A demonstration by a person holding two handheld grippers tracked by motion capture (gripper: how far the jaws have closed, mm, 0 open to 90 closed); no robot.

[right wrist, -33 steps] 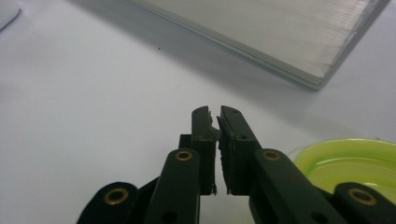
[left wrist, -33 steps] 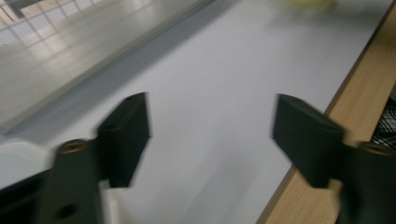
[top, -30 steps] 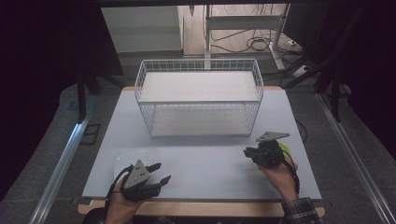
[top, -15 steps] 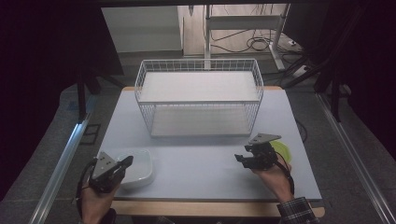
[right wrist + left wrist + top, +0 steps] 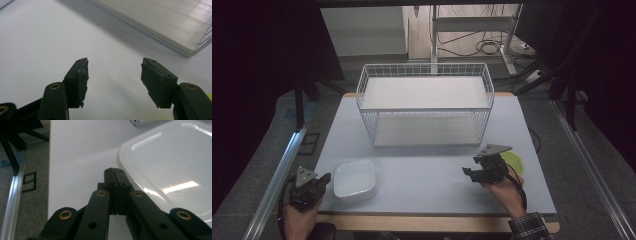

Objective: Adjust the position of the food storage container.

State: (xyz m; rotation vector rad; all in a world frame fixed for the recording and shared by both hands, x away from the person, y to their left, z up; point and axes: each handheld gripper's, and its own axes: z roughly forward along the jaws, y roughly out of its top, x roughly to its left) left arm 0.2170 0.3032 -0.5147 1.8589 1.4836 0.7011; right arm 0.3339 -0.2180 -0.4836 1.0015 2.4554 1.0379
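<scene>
From the high view, the white dish [image 5: 355, 178] sits near the desk's [image 5: 422, 170] front-left corner, the left gripper [image 5: 323, 180] just off the left edge; the right gripper [image 5: 468, 173] hovers front-right beside a green plate [image 5: 513, 161].

Left gripper view: jaws clenched on nothing, tips just beside the dish rim [image 5: 130, 173] (open first, then approach low).

Right gripper view: jaws released, having just been opening, bare desk [image 5: 45, 37] between; the wire basket [image 5: 160, 22] limits forward room.

Basket [image 5: 425, 107] at table [image 5: 422, 172] rear centre; dish [image 5: 355, 178] front left; plate [image 5: 514, 161] front right.
</scene>
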